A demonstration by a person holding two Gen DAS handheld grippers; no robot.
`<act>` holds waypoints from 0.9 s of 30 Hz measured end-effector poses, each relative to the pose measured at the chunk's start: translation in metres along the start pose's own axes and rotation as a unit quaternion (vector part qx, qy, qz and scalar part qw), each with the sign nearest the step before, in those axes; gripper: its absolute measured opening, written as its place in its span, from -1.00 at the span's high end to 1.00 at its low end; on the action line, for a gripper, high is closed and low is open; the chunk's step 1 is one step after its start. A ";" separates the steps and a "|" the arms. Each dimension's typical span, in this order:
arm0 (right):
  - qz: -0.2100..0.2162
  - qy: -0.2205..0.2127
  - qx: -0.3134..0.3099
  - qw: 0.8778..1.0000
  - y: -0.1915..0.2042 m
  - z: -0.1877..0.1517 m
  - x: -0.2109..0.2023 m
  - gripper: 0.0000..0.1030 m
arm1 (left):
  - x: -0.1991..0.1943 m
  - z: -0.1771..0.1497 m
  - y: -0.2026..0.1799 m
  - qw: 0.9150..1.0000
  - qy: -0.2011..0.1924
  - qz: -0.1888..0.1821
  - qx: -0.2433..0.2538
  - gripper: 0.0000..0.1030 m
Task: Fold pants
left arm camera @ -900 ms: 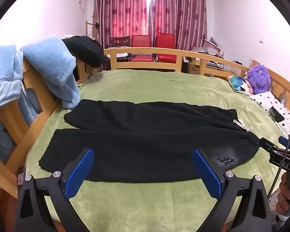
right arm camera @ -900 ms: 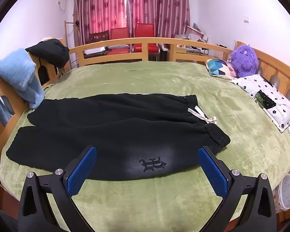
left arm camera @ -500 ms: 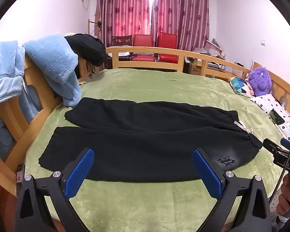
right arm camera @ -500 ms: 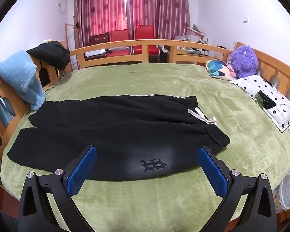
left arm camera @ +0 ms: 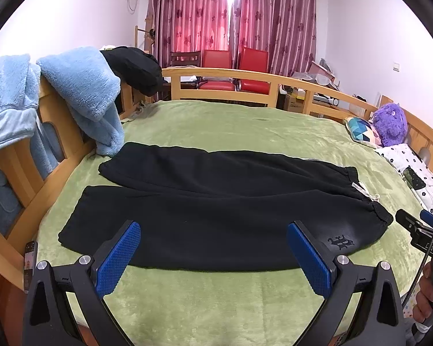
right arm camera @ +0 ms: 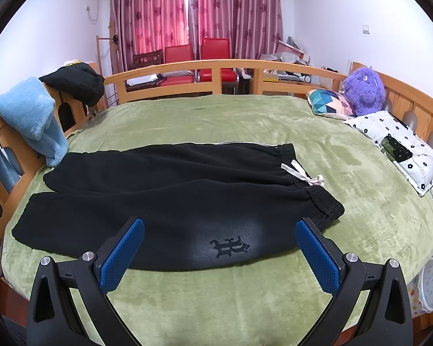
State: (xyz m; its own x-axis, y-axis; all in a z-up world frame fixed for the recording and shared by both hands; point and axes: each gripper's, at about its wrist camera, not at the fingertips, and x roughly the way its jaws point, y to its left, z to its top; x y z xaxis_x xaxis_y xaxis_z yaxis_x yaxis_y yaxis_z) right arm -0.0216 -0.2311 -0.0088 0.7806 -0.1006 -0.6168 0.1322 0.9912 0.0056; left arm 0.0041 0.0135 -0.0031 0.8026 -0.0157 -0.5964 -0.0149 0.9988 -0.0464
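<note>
pants flat on green blanket, long axis left to right across both views.

we find the pants spread ahead of both tools, waistband with white drawstring to the right, leg cuffs to the left. we hold the left gripper wide apart and empty, just short of the near leg's edge toward the cuff end. we hold the right gripper wide apart and empty near the waist end, so it is the nearer tool to the waistband. we read a gothic-style monogram on the near hip, letters unclear. part of the right tool shows in the left view with partial lettering resembling "das".
</note>
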 end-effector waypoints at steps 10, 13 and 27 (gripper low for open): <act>0.001 -0.002 0.001 1.000 0.002 0.001 0.004 -0.99 | 0.002 -0.001 0.004 1.000 0.003 0.006 -0.002 -0.99; -0.002 -0.001 -0.001 1.000 0.002 0.001 0.004 -0.99 | 0.003 -0.001 0.003 1.000 0.004 0.008 -0.002 -0.99; 0.002 -0.006 0.009 1.000 -0.006 -0.001 0.005 -0.99 | 0.002 -0.002 0.006 1.000 0.004 0.004 -0.008 -0.99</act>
State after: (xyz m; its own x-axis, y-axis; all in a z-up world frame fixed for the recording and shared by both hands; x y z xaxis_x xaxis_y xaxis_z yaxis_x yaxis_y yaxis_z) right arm -0.0191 -0.2372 -0.0128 0.7879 -0.0976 -0.6081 0.1403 0.9899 0.0228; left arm 0.0041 0.0193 -0.0059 0.7971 -0.0080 -0.6038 -0.0310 0.9981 -0.0542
